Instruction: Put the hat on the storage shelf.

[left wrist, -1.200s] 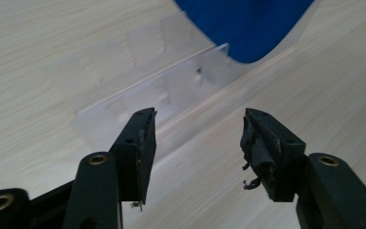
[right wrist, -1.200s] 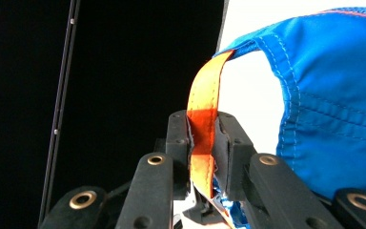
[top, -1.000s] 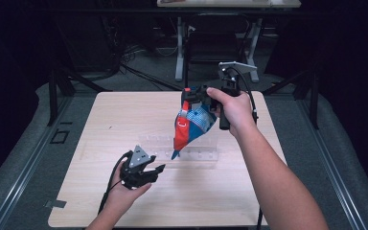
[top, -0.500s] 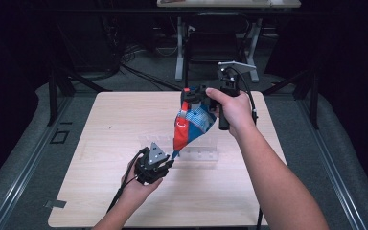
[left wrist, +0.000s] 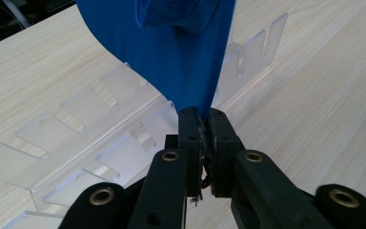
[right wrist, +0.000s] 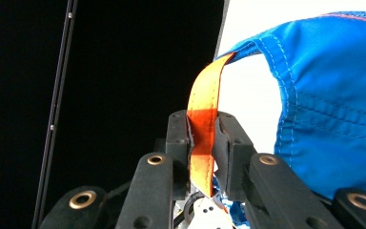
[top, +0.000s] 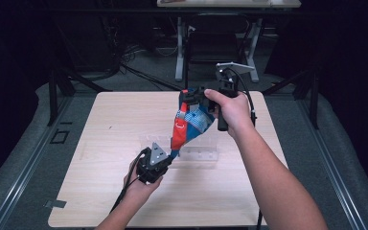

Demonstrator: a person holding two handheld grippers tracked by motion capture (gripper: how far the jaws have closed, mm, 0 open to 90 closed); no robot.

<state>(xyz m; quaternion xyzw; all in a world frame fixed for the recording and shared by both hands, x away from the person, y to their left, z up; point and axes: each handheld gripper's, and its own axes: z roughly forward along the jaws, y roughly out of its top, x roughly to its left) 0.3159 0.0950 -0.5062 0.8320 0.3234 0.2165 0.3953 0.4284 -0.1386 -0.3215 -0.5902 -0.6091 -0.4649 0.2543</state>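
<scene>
Fingers (left wrist: 190, 138) of the left gripper (top: 154, 165) pinch the blue bag's (top: 191, 125) lower tip above the clear slotted rack (top: 202, 154) on the worktop (top: 100, 139). Right gripper (right wrist: 204, 143) fingers clamp its orange strap (right wrist: 205, 102) higher up.

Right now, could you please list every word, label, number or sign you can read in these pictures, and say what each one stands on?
No text can be read.
White mark on the red panel of the blue bag: too small and blurred in the high view.
White print at the frame's right edge in the right gripper view, on the blue fabric: cut off, unreadable.
Clear acrylic rack and wooden table: no markings.
</scene>
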